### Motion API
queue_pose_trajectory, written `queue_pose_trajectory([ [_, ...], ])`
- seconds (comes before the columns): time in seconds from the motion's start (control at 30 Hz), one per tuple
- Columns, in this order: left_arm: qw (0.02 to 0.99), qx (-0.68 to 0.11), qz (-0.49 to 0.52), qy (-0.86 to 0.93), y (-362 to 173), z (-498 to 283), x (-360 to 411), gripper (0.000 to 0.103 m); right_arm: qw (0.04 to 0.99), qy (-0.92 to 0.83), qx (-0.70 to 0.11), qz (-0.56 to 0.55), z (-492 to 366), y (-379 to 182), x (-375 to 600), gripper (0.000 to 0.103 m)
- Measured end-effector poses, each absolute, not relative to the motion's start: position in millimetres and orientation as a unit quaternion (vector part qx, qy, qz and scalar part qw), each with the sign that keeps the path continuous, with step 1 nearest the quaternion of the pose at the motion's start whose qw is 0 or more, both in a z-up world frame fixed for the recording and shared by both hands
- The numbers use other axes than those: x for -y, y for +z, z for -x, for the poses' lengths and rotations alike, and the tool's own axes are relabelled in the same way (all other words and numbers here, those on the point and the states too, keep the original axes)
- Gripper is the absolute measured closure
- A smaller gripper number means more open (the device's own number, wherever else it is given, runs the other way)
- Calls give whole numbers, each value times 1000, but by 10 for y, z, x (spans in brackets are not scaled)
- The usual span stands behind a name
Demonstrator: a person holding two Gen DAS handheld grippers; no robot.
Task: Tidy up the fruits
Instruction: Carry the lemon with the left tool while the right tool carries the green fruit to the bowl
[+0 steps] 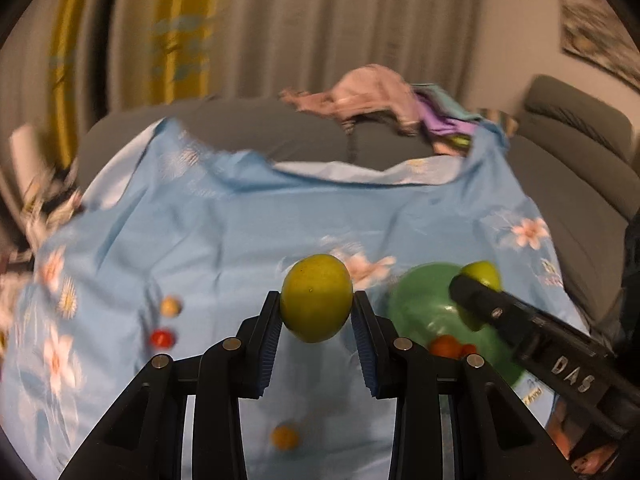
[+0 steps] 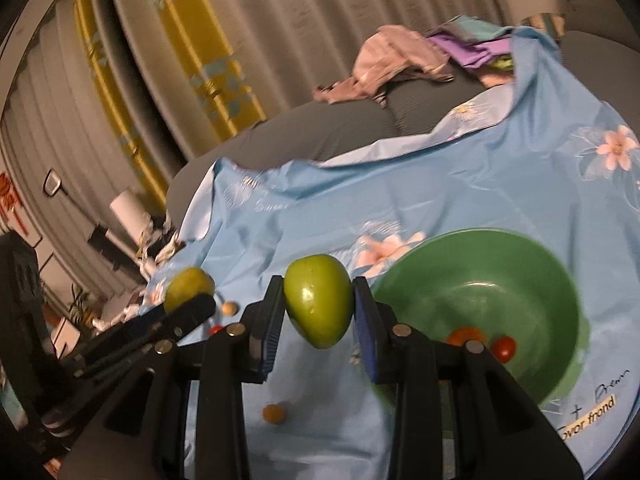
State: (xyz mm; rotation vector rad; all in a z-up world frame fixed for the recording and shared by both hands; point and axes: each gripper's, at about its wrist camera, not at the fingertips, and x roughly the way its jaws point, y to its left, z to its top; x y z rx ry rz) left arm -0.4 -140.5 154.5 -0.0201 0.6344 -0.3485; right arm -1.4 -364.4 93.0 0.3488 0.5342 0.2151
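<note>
While tilted down, both tongs (image 1: 316, 312) (image 2: 319, 308) fruit-laden

There are two green apples: one apple (image 1: 316, 298) and another apple (image 2: 319, 300). There is one green bowl (image 2: 520, 264) with two little red fruits (image 2: 503, 349) inside. Three little fruits (image 1: 285, 436) lie on the blue cloth (image 1: 240, 232): two orange, one red.
</note>
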Motion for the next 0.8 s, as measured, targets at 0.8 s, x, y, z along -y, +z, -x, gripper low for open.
queue_pose_trajectory([
  [0.8,874,-364,11,-321,1240,-71,2237,68,936,-18,-272,-223,66,783,4292,68],
])
